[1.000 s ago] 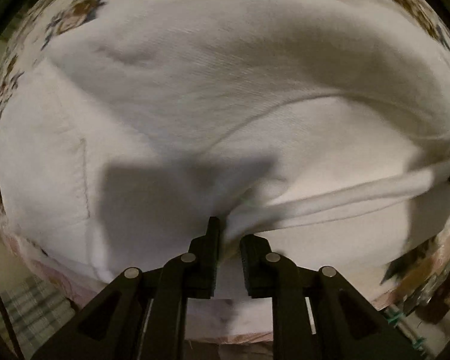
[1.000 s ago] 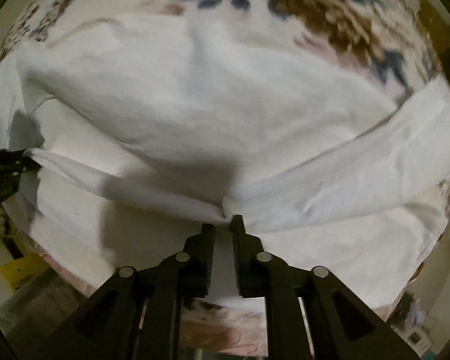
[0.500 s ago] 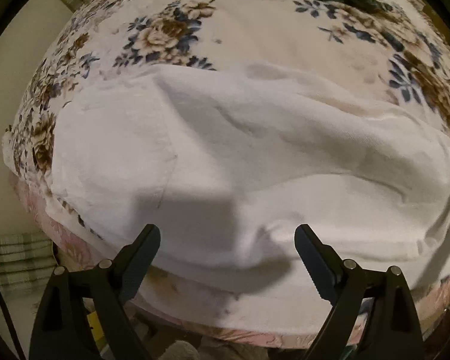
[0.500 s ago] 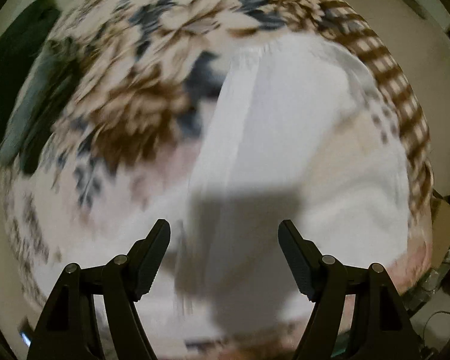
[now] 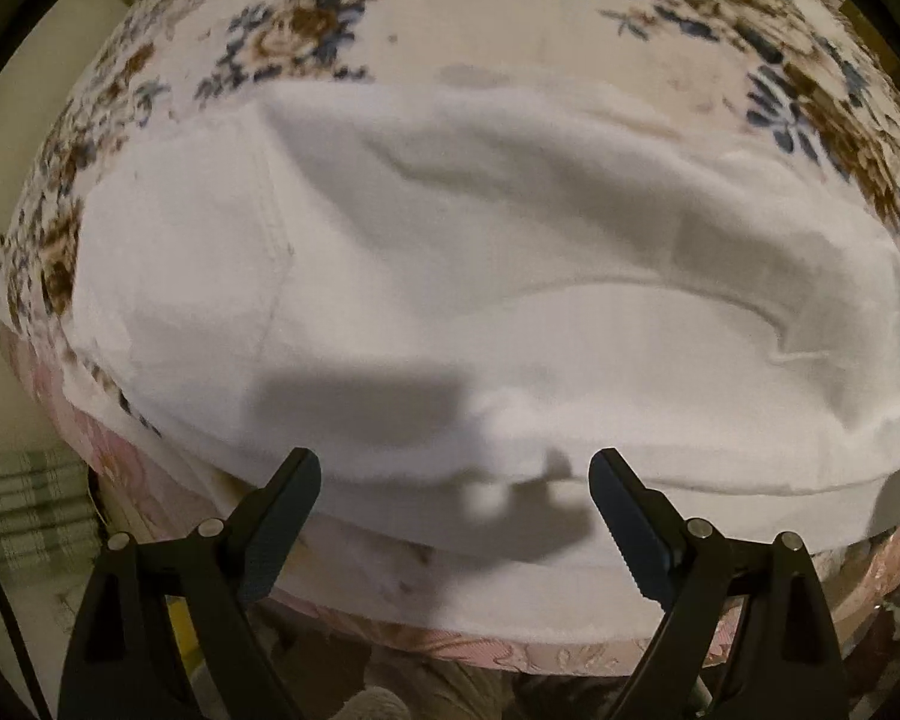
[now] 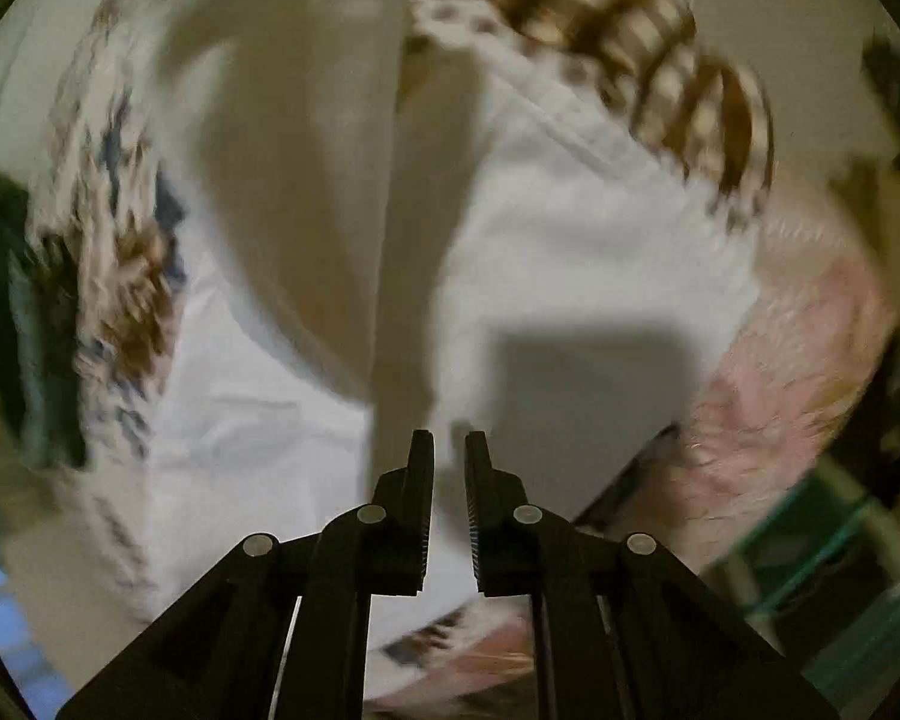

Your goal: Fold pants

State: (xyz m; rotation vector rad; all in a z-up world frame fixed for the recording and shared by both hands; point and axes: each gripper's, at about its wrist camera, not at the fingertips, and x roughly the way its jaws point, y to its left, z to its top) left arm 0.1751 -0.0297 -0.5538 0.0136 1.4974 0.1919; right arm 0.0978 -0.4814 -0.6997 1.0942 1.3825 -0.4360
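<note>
1. Left tongs (image 5: 455, 501): jaws wide apart, nothing between them, hovering over the white pants (image 5: 480, 300).
2. Right tongs (image 6: 449, 450): jaws closing, narrow gap left, no cloth visibly pinched; view blurred.
3. Pants lie folded on the floral bedspread (image 5: 306, 42), near its front edge.

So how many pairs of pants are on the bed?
1: white pants spread across the floral bedcover, below the open left gripper. Others may lie out of view.
</note>
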